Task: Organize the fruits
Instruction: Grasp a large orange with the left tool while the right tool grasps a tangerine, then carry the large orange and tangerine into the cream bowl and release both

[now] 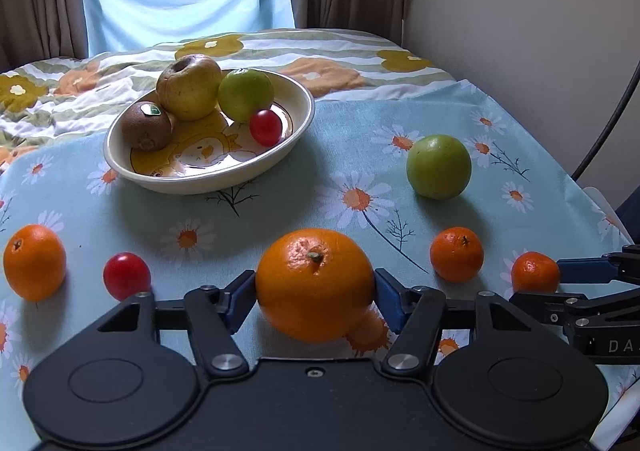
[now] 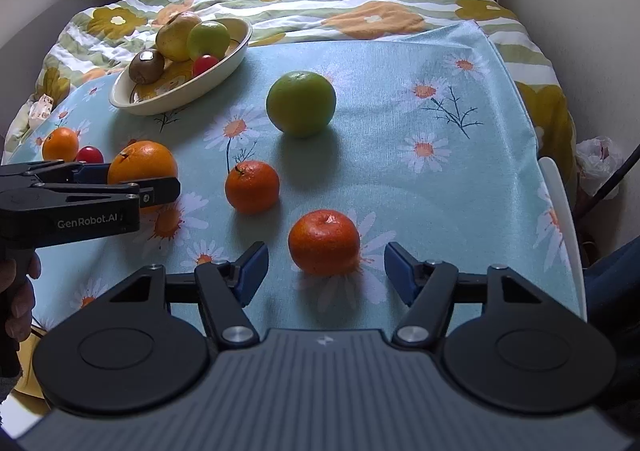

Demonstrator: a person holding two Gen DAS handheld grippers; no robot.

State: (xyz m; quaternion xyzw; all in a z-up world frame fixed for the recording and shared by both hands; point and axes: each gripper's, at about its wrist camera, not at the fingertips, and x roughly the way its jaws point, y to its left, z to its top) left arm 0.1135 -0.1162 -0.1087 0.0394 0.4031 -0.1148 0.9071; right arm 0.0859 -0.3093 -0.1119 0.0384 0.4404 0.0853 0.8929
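Gripping the large orange (image 1: pixel 315 285) on the worktop (image 1: pixel 320 187), the left gripper (image 1: pixel 315 293) has both fingers against its sides. Right gripper (image 2: pixel 326 275) fingers spread wide around a mandarin (image 2: pixel 324 242), not touching. Next, presumably: lift to the bowl (image 1: pixel 298 133).

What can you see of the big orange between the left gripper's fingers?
The big orange is round, bright and glossy, with dimpled peel and a small green-brown stem nub facing up and slightly away from the camera. It sits upright between the blue pads of the left gripper, which press its two sides. Whether it rests on the daisy tablecloth or is just lifted, I cannot tell. No other fruit touches it.
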